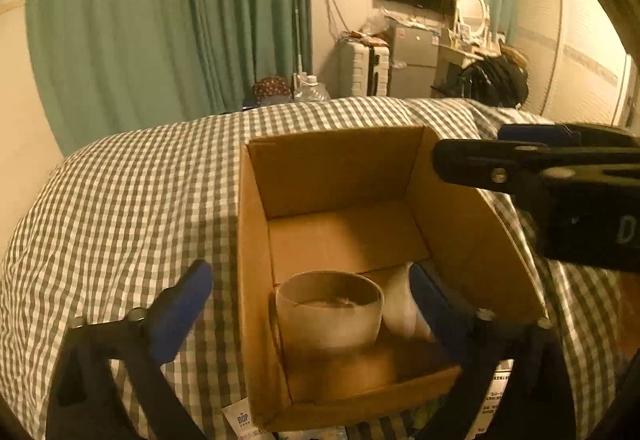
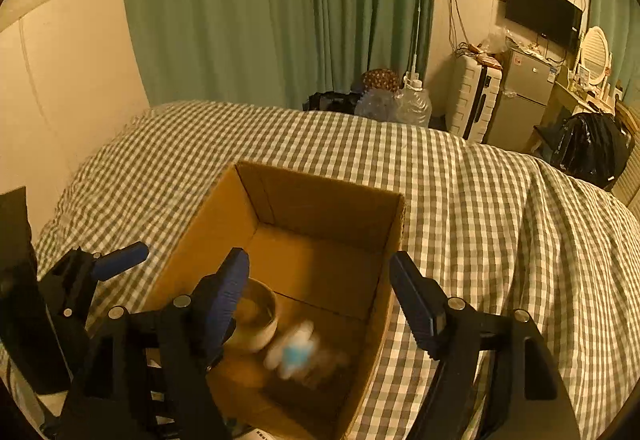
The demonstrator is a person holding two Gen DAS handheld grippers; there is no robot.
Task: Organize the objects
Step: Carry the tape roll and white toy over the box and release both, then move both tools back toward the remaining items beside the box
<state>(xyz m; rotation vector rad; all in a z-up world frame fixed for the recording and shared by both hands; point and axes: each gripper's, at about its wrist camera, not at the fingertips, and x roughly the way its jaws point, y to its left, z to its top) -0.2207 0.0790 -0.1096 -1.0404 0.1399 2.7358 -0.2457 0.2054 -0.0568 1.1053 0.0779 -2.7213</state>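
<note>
Open cardboard box (image 1: 340,175) sits on a bed covered in green-and-white checked bedding (image 1: 132,199). Flaps up, top open.

Inside the box, near corner: a shallow round bowl (image 1: 330,306), upright, resting on the box floor. Just beside it, a white bottle-like item (image 1: 398,304); in the right wrist view it shows a blue label (image 2: 296,352) and is smeared by motion blur (cannot tell whether it lies flat or is tilted).

Left gripper (image 1: 312,300): fingers spread wide, nothing between them. One blue pad (image 1: 188,304) hangs outside the box over the bedding, the other pad (image 1: 424,300) is inside the box just beside the white item; contact unclear.

Right gripper (image 2: 320,292): fingers also spread wide, holding nothing, poised above the box opening. Left pad (image 2: 230,292) over the bowl, right pad (image 2: 412,304) near the box's right wall.

Printed paper packets (image 1: 244,420) lie on the bedding at the box's near edge.
</note>
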